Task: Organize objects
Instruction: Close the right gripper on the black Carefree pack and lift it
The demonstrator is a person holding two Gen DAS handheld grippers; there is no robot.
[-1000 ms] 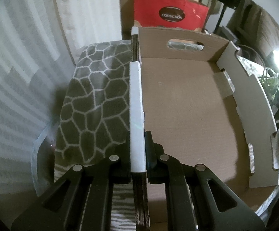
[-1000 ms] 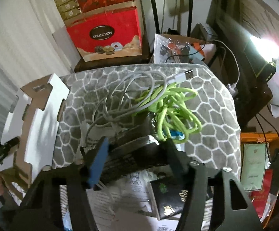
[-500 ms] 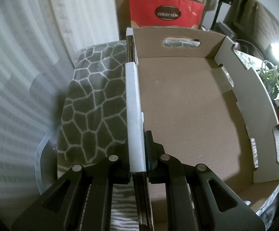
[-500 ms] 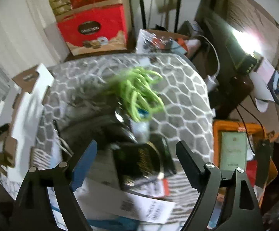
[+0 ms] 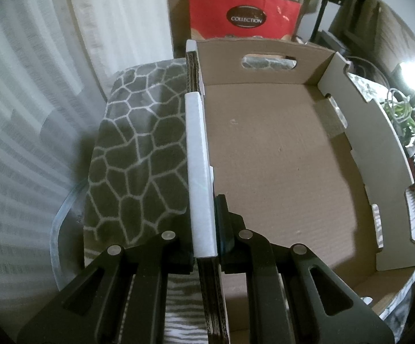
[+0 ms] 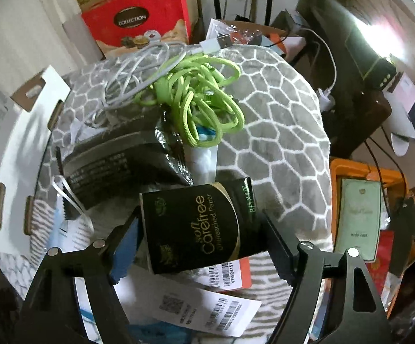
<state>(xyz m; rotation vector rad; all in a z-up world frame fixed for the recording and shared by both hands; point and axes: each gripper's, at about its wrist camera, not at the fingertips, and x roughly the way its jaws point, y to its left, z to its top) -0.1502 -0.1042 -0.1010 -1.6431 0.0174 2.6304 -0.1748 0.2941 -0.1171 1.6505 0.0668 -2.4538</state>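
Observation:
My left gripper [image 5: 204,229] is shut on the white-edged left wall [image 5: 197,157] of an open cardboard box [image 5: 279,157] whose floor is bare. In the right wrist view, a black pack of Carefree tissue paper [image 6: 201,223] lies on the grey patterned blanket [image 6: 279,129]. My right gripper [image 6: 201,238] straddles the pack. Its jaws are closing, and a small gap still shows at each pad. Behind the pack lie a black foil pouch [image 6: 115,166], a tangled green cable [image 6: 201,97] and a white USB cable [image 6: 138,71].
White barcode labels [image 6: 207,309] lie under the tissue pack. The box's white outer wall [image 6: 21,132] stands at the left of the right wrist view. A red Collection carton [image 6: 138,23] stands behind the blanket, and an orange tray [image 6: 359,215] with a green card is on the right.
My right gripper left the black pouch, opened wider and dropped towards the near right, so it now frames the tissue pack. The left gripper still clamps the box wall.

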